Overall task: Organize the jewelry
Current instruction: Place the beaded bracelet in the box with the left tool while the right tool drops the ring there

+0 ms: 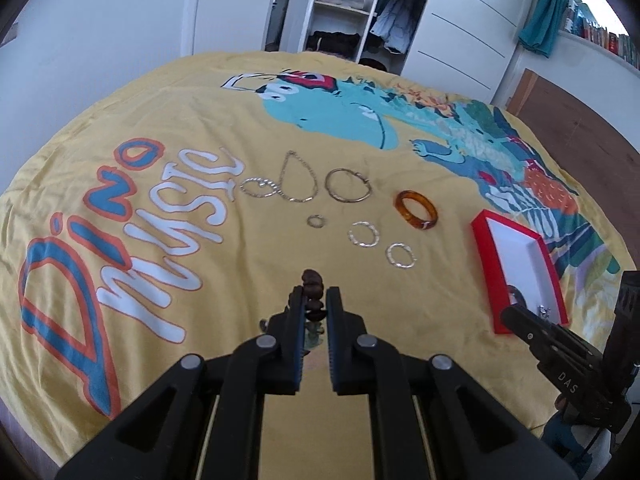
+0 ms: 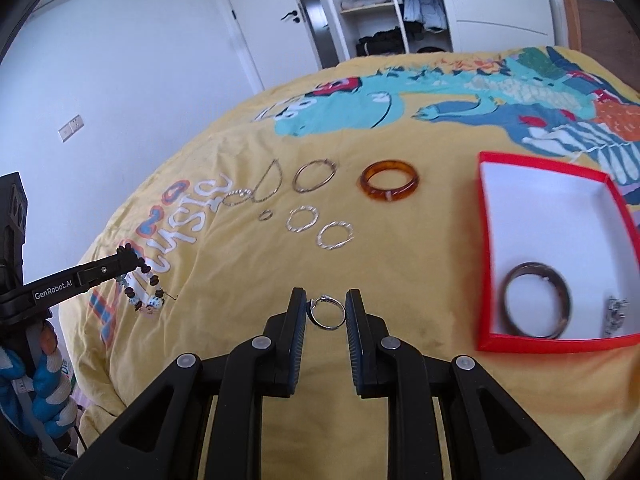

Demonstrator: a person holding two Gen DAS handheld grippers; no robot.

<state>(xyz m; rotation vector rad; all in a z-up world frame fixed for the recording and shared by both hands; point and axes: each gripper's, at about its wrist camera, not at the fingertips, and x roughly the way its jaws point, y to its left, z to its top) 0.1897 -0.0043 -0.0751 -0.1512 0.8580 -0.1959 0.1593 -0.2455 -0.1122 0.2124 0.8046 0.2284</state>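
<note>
We see a beaded bracelet (image 2: 142, 288) of dark brown and pale beads pinched between the closed jaws of the left gripper (image 1: 313, 300), its loop dangling clear above the yellow bedspread (image 1: 240, 264). The right gripper (image 2: 326, 306) clamps a thin silver ring (image 2: 327, 313) edge to edge between its pads, also lifted off the cover.

Just right of that gripper sits the red box (image 2: 486, 248) with a white inside; in its near end lie a dark bangle (image 2: 536, 302) and a small silvery piece (image 2: 616, 314), too blurred for us to name.

Farther out on the cover we find two twisted silver hoops (image 2: 335, 235) side by side, a tiny ring (image 2: 265, 215), an amber bangle (image 2: 390, 186), a plain large hoop (image 2: 314, 176), a teardrop-shaped chain (image 2: 269, 188) and another twisted hoop (image 2: 237, 199) touching it.

Beyond the bed stand an open wardrobe (image 2: 372, 4) with shelves and hanging clothes, and a white door (image 2: 260, 20).
</note>
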